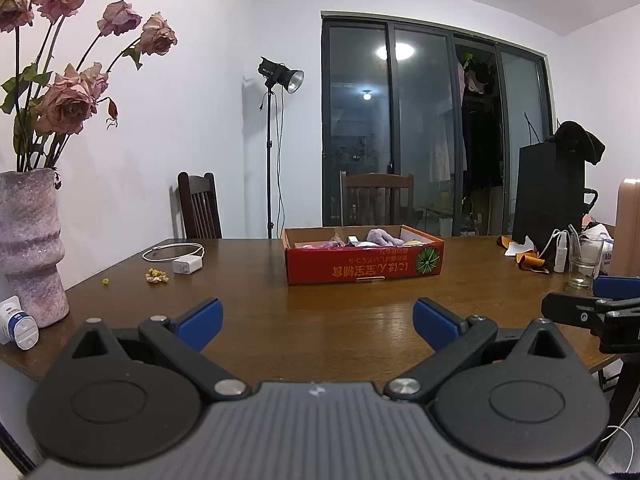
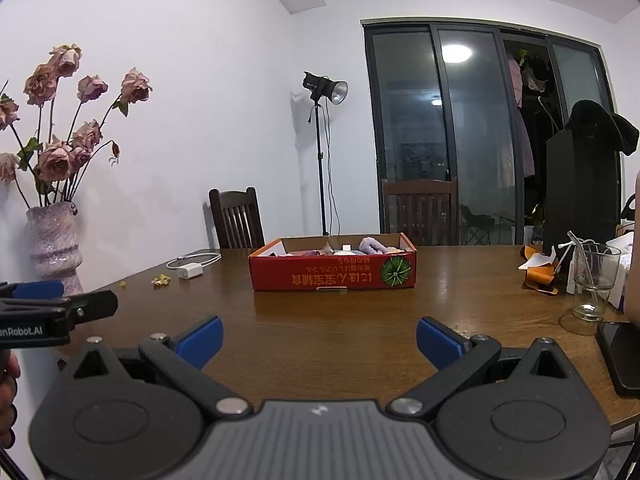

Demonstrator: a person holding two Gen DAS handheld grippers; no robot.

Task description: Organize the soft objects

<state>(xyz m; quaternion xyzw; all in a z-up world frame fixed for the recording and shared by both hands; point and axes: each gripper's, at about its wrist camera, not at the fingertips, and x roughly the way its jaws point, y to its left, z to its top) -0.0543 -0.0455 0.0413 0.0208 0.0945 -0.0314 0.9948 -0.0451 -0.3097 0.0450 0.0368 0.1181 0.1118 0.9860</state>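
A low red cardboard box (image 1: 362, 268) (image 2: 334, 274) stands on the brown wooden table (image 1: 320, 312) (image 2: 340, 320), well ahead of both grippers. Soft items lie inside it, among them a lilac fluffy piece (image 1: 384, 237) (image 2: 374, 245); the rest are mostly hidden by the box wall. My left gripper (image 1: 318, 322) hangs open over the table's near edge with nothing between its blue fingertips. Level with it, my right gripper (image 2: 319, 338) is open and empty too. Each gripper shows at the edge of the other's view.
A pink vase of dried roses (image 1: 30, 248) (image 2: 54, 246) stands at the left edge, a white charger with cable (image 1: 186, 266) (image 2: 190, 271) behind it. On the right are a drinking glass (image 1: 584, 262) (image 2: 594, 282), orange-white scraps (image 2: 538, 270), a black phone (image 2: 622, 356). Chairs stand behind the table.
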